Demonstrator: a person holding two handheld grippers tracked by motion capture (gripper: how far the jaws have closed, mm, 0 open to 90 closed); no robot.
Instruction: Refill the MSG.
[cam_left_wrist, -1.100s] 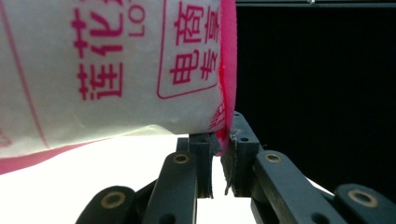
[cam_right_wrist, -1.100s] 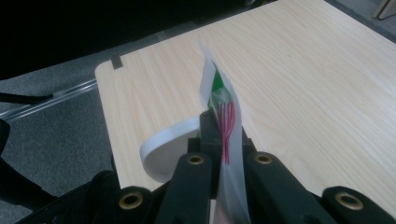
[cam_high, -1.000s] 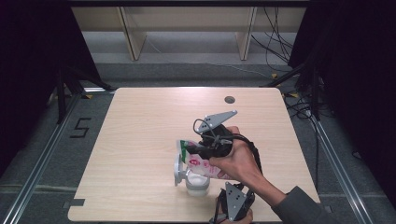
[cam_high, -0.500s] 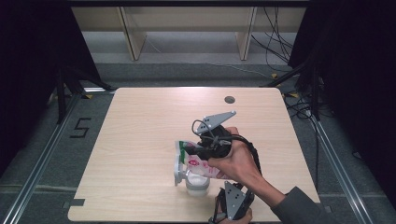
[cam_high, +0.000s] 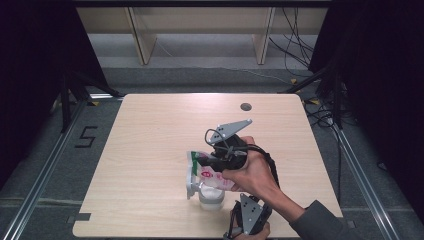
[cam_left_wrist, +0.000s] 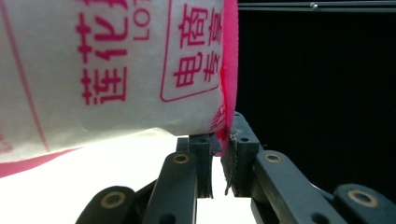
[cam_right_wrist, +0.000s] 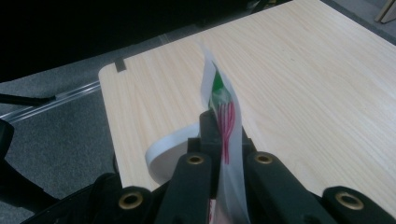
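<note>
The pouch (cam_high: 207, 172), white with pink print, hangs over the white cup (cam_high: 210, 196) near the table's (cam_high: 150, 130) front edge, its long axis running from the green-tipped corner down toward the person. Right gripper (cam_high: 217, 160) is clamped on that far top edge; left gripper (cam_high: 247, 220), nearer the person, pinches the pink seam (cam_left_wrist: 228, 93) from below. The pouch's mouth is hidden, and the hand covers part of the cup.
</note>
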